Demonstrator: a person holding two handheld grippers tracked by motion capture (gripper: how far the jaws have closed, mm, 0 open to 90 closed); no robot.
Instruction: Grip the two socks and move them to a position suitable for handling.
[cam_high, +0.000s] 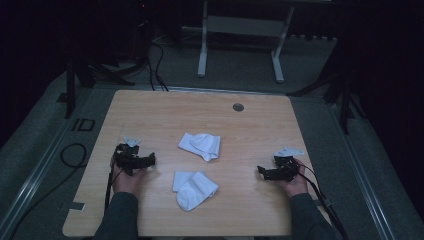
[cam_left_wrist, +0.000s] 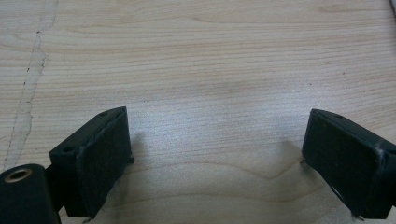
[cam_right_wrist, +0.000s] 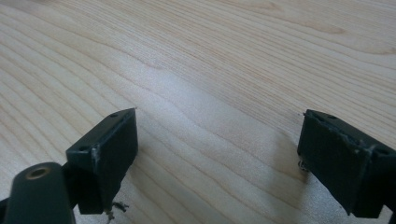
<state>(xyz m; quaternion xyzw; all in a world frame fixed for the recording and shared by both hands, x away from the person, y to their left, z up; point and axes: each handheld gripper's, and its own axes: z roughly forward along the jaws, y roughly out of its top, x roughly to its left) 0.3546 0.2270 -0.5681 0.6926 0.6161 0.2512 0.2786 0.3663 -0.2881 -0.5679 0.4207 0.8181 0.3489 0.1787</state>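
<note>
Light wooden table (cam_high: 150, 110), rounded corners, with grey grommet (cam_high: 238, 107) near far edge. Two white socks mid-table, apart: far sock (cam_high: 200, 145) folded, near sock (cam_high: 194, 189) bunched, toe toward near edge. Beyond table, grey carpet (cam_high: 240, 70) with white frame legs (cam_high: 202, 55) standing on it. Black cables (cam_high: 156, 65) trailing at far left; cable loop (cam_high: 73, 155) on floor left of table. Surroundings dark.

Dim room, grey floor (cam_high: 235, 65), wooden table (cam_high: 165, 110)
</note>
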